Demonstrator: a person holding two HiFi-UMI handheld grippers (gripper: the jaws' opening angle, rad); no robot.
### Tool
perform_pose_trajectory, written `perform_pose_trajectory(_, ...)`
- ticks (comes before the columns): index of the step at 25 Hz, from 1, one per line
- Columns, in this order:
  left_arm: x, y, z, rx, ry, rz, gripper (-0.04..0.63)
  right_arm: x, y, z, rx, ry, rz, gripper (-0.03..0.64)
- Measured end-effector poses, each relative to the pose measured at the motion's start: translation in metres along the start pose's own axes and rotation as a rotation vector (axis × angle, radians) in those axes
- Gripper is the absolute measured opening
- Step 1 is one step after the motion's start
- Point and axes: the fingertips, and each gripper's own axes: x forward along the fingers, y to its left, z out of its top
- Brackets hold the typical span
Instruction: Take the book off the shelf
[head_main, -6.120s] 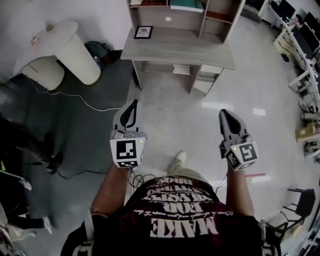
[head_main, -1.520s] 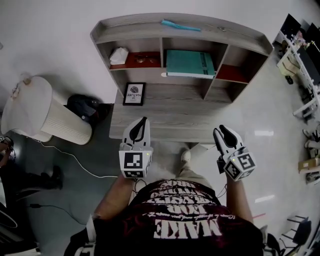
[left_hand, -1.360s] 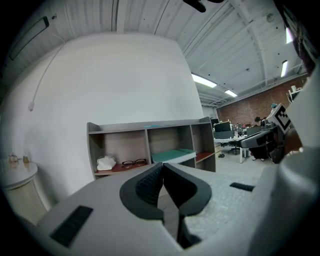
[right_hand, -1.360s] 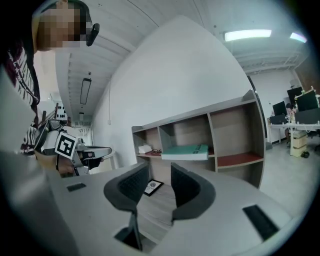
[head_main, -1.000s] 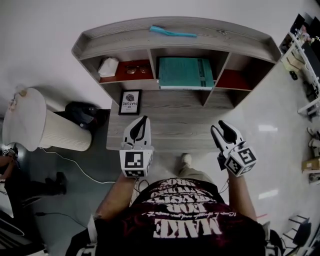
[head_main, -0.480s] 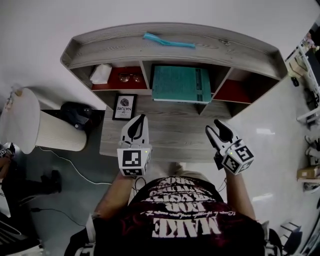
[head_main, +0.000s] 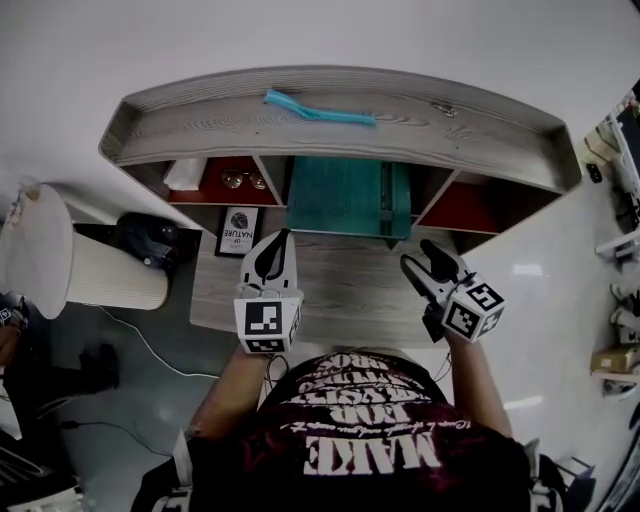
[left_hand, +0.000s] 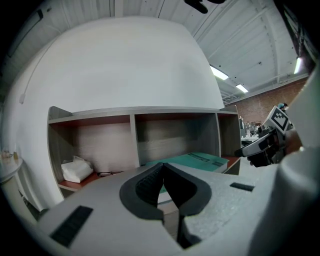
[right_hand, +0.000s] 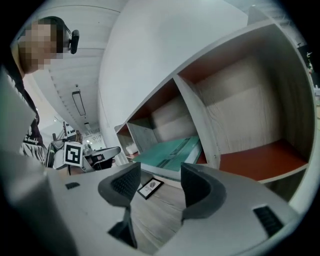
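1. White tissue (head_main: 183, 175) sits in the shelf's (head_main: 330, 120) left bay, with a picture (head_main: 236, 231) below on the desk (head_main: 350, 290).
2. Left gripper (head_main: 277, 236): jaws pressed together, empty.
3. Teal book (head_main: 345, 195) lies flat in the middle bay.
4. Right gripper (head_main: 420, 255): jaws wide, just opened further, nothing between them.

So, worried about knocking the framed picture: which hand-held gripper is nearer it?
Left. The left hand-held gripper is beside the framed picture; the right hand-held gripper is across the desk.

Bright, even indoor light; strong fisheye warping at edges.
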Motion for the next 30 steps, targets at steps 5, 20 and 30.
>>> perform_pose_trajectory(5, 0.025, -0.003, -0.009, 0.000, 0.029, 0.020, 0.008, 0.017, -0.022, 0.001, 0.069, 0.022, 0.039, 0.259)
perform_pose_trajectory(20, 0.053, -0.014, -0.040, 0.030, 0.134, 0.026, 0.008, 0.061, -0.048, -0.010, 0.371, 0.057, 0.170, 0.296)
perform_pose_trajectory(30, 0.039, -0.012, -0.031, 0.043, 0.113, 0.028, 0.008, 0.075, -0.045, -0.005, 0.664, -0.022, 0.248, 0.241)
